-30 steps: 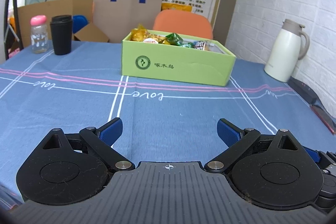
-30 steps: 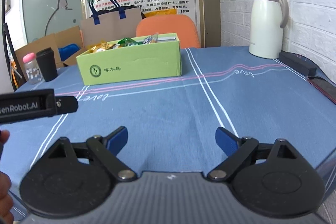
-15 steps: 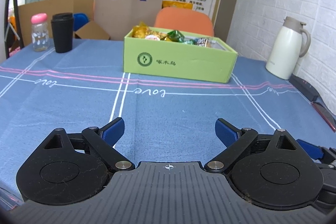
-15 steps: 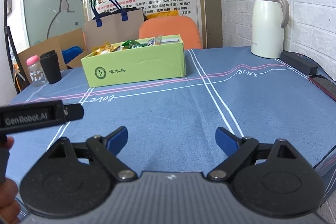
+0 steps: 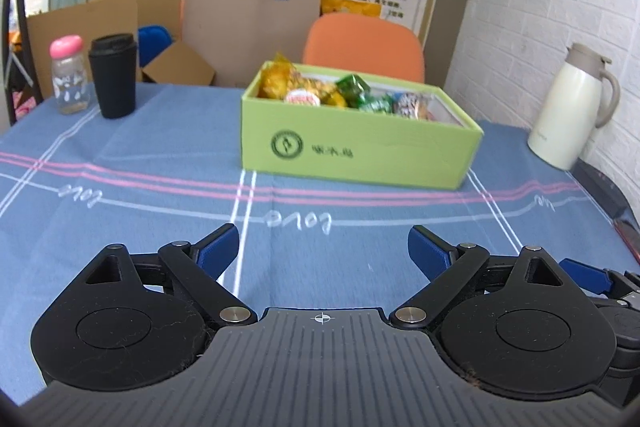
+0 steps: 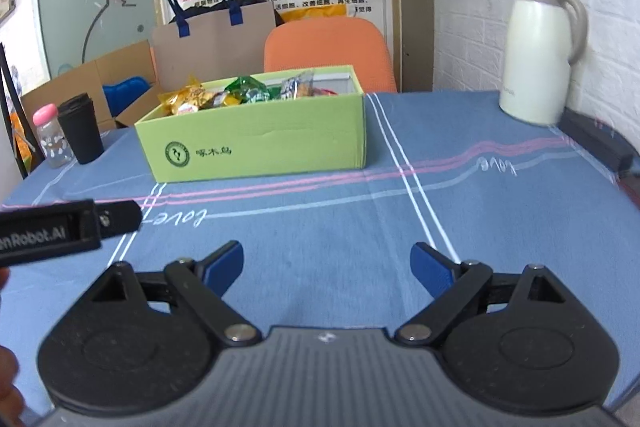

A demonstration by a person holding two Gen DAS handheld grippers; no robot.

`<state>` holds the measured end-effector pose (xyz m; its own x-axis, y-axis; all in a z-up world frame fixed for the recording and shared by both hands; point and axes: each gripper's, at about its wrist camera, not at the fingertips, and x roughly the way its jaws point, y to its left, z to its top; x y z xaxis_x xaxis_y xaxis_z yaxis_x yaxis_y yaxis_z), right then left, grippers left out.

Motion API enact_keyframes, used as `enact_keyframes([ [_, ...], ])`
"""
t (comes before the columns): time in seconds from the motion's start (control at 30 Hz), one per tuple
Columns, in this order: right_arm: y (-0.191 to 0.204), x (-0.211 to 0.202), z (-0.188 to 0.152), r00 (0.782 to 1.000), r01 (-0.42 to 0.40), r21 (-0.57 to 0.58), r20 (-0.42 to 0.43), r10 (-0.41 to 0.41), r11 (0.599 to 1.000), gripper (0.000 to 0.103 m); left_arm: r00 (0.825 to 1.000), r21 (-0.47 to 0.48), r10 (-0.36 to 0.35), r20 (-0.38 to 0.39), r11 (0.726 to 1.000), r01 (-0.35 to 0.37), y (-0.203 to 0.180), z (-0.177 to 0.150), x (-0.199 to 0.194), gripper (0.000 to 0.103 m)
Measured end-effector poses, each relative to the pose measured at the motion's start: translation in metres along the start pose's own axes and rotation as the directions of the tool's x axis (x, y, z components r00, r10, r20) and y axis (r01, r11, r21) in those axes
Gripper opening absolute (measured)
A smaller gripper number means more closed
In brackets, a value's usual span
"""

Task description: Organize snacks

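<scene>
Green cardboard box: shown in the upper centre of the left wrist view, resting on the blue tablecloth; open at the top.
Snacks: wrapped packets, yellow, green and mixed, heaped inside the box, some standing above its rim.
Left gripper: seen at the lower centre of its own view, blue pads spread wide, nothing held, well short of the box.
Right gripper: lower centre of its own view, jaws likewise spread wide and empty; the box lies at centre left, well apart.
Risk, box: judged light; a push on the near wall could slide it across the cloth.
Risk, packets: crinkled wrappers may slip from the pads, or neighbours may be dragged over the rim, since they are heaped loosely.
Risk, bystanders: the white jug at upper right, and the black cup and the pink-capped bottle at upper left, could be toppled by a wide sweep.
Risk, crowding: both tools may collide if brought into the box together.
</scene>
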<state>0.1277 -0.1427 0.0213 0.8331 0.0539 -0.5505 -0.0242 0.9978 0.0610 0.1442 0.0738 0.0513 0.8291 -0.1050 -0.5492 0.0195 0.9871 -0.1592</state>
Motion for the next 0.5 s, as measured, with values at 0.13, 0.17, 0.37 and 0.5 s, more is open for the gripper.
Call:
enact_keyframes([
  [0.13,0.001,0.018,0.009,1.0,0.005,-0.026,-0.027,-0.005,1.0,0.092,1.0,-0.012,0.016,-0.007,1.0,-0.016,0.001,0.012,0.013,0.081],
  [0.17,0.0,0.021,0.01,0.999,0.0,-0.029,-0.036,-0.001,1.0,0.092,1.0,-0.011,0.018,-0.011,1.0,-0.018,0.001,0.014,0.017,0.081],
  [0.37,-0.005,0.034,0.012,0.998,-0.013,-0.023,-0.062,0.012,1.0,0.092,1.0,-0.022,0.015,-0.014,1.0,-0.016,-0.001,0.023,0.033,0.075],
  [0.5,-0.01,0.037,0.015,0.998,-0.002,-0.013,-0.064,0.002,1.0,0.092,1.0,-0.025,0.001,-0.014,1.0,-0.001,-0.003,0.024,0.038,0.075],
])
